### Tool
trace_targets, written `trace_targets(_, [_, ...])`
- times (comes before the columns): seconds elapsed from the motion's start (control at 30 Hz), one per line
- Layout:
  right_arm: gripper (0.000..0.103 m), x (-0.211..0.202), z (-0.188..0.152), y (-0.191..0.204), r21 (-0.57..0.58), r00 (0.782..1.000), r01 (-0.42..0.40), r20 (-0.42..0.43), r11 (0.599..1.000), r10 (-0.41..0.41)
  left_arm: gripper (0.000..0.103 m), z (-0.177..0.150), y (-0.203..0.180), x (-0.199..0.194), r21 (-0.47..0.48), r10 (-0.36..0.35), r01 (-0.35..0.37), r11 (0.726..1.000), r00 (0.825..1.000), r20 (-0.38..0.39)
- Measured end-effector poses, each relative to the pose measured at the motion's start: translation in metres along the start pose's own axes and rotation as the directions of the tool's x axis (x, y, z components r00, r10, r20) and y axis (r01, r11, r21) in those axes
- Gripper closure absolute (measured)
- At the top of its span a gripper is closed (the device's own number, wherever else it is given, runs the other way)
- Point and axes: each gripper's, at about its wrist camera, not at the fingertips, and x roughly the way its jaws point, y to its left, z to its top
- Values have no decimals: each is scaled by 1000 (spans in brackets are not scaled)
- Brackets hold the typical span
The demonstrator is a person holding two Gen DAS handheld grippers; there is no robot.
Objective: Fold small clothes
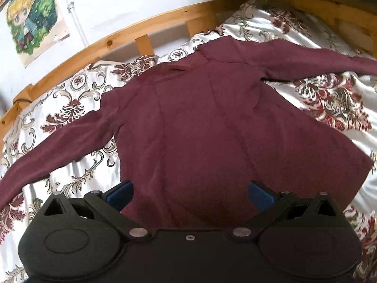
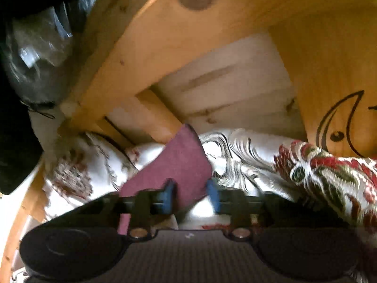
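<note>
A maroon long-sleeved shirt (image 1: 193, 122) lies spread flat on the floral bedspread (image 1: 329, 99), collar towards the headboard. One sleeve (image 1: 59, 146) runs out to the left and the other (image 1: 329, 59) to the right. My left gripper (image 1: 189, 193) hovers over the shirt's near hem, open, its blue pads (image 1: 122, 192) wide apart with only fabric below them. In the right wrist view the cuff end of a maroon sleeve (image 2: 179, 165) stands up between the blue pads. My right gripper (image 2: 190, 194) is shut on it, close to the bed's wooden end.
A wooden bed rail (image 1: 117, 40) curves behind the shirt, with a cartoon poster (image 1: 33, 21) on the white wall. Right in front of the right gripper is a wooden board (image 2: 212, 35) with a drawn moon (image 2: 337, 122). A shiny plastic bag (image 2: 40, 59) hangs at left.
</note>
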Motion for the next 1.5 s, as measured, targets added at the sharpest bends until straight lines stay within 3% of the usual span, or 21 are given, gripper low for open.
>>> trace_targets(0.07, [94, -8, -1, 3, -52, 999, -32, 35, 998, 34, 1, 0, 4, -1, -20, 2, -2, 1000, 1000, 8])
trace_targets(0.23, [97, -36, -8, 39, -268, 983, -99, 122, 958, 136, 1, -1, 23, -8, -84, 9, -7, 996, 1000, 25])
trace_targets(0.4, [97, -62, -25, 96, -485, 961, -144, 140, 862, 239, 1, -10, 51, -20, -146, 30, -22, 989, 998, 47])
trace_targets(0.47, [97, -74, -37, 124, -569, 945, -179, 127, 803, 300, 1, -15, 62, -23, -176, 46, -36, 984, 998, 53])
trace_targets(0.67, [98, -116, -104, 212, -801, 879, -298, -17, 519, 477, 1, -29, 103, -31, -319, 99, -70, 945, 992, 75])
trace_targets(0.8, [98, -154, -169, 245, -880, 822, -376, -171, 292, 543, 1, -39, 129, -36, -426, 126, -77, 901, 988, 88])
trace_targets(0.93, [98, -176, -246, 262, -909, 762, -417, -340, 16, 551, 1, -52, 148, -38, -491, 169, -112, 864, 983, 72])
trace_targets(1.03, [98, -185, -296, 258, -890, 732, -426, -445, -163, 516, 1, -60, 160, -37, -526, 182, -129, 841, 982, 50])
trace_targets(1.13, [98, -194, -332, 243, -851, 714, -445, -525, -280, 462, 1, -66, 166, -36, -548, 179, -127, 827, 983, 42])
trace_targets(1.23, [97, -196, -355, 229, -817, 710, -470, -575, -333, 408, 1, -67, 167, -34, -542, 178, -130, 830, 983, 38])
trace_targets(1.33, [91, -188, -352, 222, -783, 698, -526, -620, -331, 358, 1, -66, 166, -31, -528, 178, -123, 840, 983, 54])
trace_targets(1.4, [71, -185, -345, 217, -767, 689, -560, -641, -313, 339, 1, -61, 166, -29, -517, 172, -107, 849, 982, 80])
trace_targets(1.43, [55, -185, -338, 213, -758, 681, -581, -652, -296, 333, 1, -58, 166, -27, -512, 167, -95, 853, 981, 95])
trace_targets(1.47, [45, -184, -331, 211, -749, 673, -600, -662, -280, 330, 1, -54, 167, -23, -507, 159, -81, 858, 981, 112])
trace_targets(1.5, [41, -182, -324, 209, -742, 668, -618, -670, -258, 326, 1, -50, 168, -19, -502, 147, -62, 862, 981, 131])
